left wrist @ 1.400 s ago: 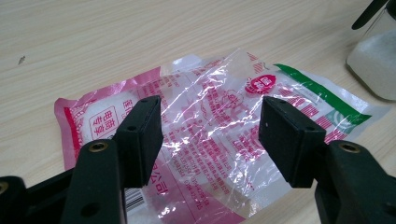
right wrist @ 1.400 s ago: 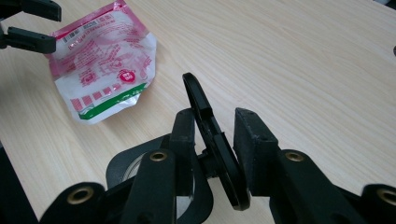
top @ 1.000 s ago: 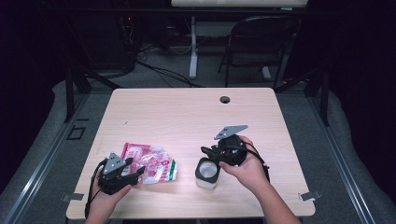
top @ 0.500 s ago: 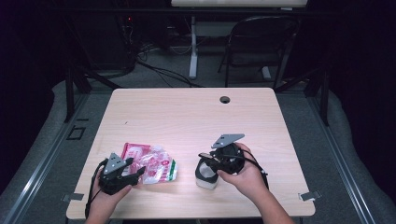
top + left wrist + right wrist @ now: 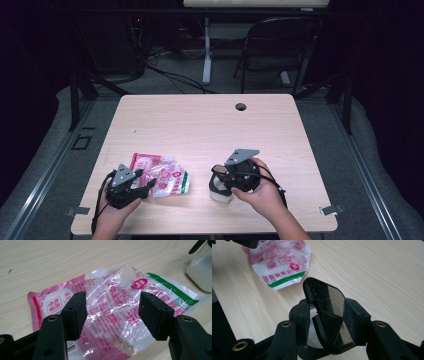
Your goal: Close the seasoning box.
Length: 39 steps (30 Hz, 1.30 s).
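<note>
Near the front-left corner of the counter [image 5: 200,120], the left claw [image 5: 145,184] rests low over the near end of a crinkled plastic packet [image 5: 162,175] printed in pink and red with a green stripe at one end. In the left gripper view its jaws stand wide apart, one on each side above the packet [image 5: 110,312], with clear space between the pads and the film, so the claw holds nothing. The packet lies flat on the counter, close to the front edge and left of the middle.

Just right of the packet, near but apart from it, stands a small clear jar [image 5: 220,187] with a flip-up black lid [image 5: 325,300], also close to the front edge. The right claw [image 5: 220,172] is over the jar from the right. In the right gripper view its jaws flank the raised lid; they have just been opening, with the lid between them. The pads stand beside the lid, and I cannot tell whether they press on it.

Farther back, by the rear edge, is a round cable hole [image 5: 241,106].
</note>
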Each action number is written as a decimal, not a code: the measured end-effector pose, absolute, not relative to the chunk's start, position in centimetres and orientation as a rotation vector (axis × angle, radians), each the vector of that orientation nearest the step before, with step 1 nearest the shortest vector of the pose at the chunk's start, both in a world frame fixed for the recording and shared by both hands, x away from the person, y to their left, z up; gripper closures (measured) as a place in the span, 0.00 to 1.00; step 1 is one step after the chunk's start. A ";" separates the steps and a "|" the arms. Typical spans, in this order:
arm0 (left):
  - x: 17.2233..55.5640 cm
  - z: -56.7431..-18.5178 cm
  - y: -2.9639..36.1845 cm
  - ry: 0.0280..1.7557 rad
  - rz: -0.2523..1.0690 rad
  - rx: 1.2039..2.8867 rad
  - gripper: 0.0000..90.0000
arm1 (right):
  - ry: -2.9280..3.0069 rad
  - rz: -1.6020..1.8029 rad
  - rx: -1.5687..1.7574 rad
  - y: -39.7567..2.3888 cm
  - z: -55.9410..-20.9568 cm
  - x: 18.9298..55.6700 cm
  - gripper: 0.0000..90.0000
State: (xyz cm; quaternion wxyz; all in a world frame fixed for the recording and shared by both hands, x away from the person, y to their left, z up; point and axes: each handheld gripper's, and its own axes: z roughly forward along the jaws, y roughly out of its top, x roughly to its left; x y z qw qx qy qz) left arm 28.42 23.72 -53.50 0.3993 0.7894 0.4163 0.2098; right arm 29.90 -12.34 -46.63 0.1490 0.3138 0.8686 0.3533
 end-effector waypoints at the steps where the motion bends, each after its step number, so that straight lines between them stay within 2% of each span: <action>1: 28.4 -53.5 23.7 1.057 0.530 1.995 0.44 | 2.499 1.013 0.900 -12.4 -46.6 29.9 0.63; 27: 28.4 -53.6 23.7 1.056 0.531 2.000 0.44 | 2.497 1.019 0.870 -11.8 -47.7 28.9 0.54; 39: 28.4 -53.6 23.6 1.050 0.531 2.004 0.44 | 2.493 1.006 0.854 -11.7 -47.9 28.6 0.53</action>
